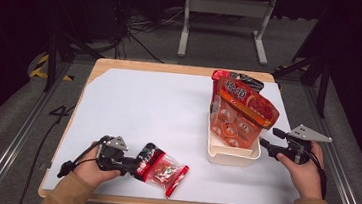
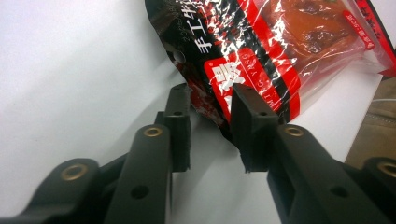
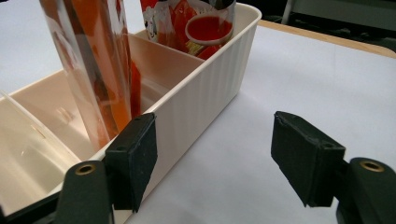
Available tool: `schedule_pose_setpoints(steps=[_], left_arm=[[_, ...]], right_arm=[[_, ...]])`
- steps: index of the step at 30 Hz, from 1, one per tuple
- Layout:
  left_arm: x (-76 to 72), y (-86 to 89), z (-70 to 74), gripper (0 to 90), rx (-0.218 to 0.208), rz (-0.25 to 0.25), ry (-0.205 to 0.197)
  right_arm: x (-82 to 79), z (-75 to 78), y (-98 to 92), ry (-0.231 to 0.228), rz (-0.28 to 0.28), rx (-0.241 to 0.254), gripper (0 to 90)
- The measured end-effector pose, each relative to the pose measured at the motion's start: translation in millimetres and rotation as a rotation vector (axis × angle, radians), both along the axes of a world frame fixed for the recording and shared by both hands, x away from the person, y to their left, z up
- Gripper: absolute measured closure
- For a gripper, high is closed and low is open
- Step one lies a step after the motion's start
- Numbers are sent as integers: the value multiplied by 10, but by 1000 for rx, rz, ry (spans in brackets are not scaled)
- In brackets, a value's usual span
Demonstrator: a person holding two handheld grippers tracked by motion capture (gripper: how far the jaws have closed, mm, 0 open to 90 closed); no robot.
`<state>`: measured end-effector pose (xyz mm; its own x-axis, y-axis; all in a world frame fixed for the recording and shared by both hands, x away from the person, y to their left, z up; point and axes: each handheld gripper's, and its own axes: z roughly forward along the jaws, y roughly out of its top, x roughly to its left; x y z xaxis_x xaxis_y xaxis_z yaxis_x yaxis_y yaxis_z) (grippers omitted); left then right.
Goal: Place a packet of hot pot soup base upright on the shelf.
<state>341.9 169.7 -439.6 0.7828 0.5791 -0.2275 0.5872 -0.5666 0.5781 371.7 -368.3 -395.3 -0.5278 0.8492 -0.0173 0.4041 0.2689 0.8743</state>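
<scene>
Near the front edge of the desk [image 1: 119, 101], toward its left corner, a person's left hand [image 1: 89, 171] holds the left gripper [image 2: 210, 112] at the dark end of a red-and-clear snack packet [image 1: 162, 169] lying flat on the white surface. Seen from the left gripper view, its black fingers [image 2: 180, 121] straddle the packet's crinkled black-and-red edge, one on each side and close against it, with a narrow gap left between them; whether they actually pinch the film cannot be told. The packet's far end points toward the front edge of the desk.

Along the right edge, the right hand [image 1: 308, 172] holds the right gripper [image 1: 264, 144] just beside the near right corner of a cream ribbed bin [image 1: 231, 156]. Its fingers [image 3: 306, 156] are spread wide and hold nothing: one sits close against the bin's outer wall, the other hangs over bare desk. The bin has inner dividers, and a tall orange packet [image 1: 240, 113] stands in it, leaning above the rim. Another red packet [image 3: 205, 25] sits in the compartment at the bin's far end.
</scene>
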Motion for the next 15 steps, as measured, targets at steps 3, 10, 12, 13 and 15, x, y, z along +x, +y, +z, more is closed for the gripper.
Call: schedule_pose_setpoints(steps=[3,10,12,13,15], left_arm=[[8,4,1,782,-14,-4,-1],[9,-7,40,896,-58,-12,-19],[10,-4,63,900,-79,-18,-36],[7,2,81,900,-87,-18,-40],[7,16,122,900,-125,-14,-47]], right_arm=[[0,0,0,0,0,1,317],[3,-5,-2,2,-1,1,317],[3,-5,-2,2,-1,2,317],[3,-5,-3,2,-1,2,317],[5,-7,-5,3,-2,4,316]])
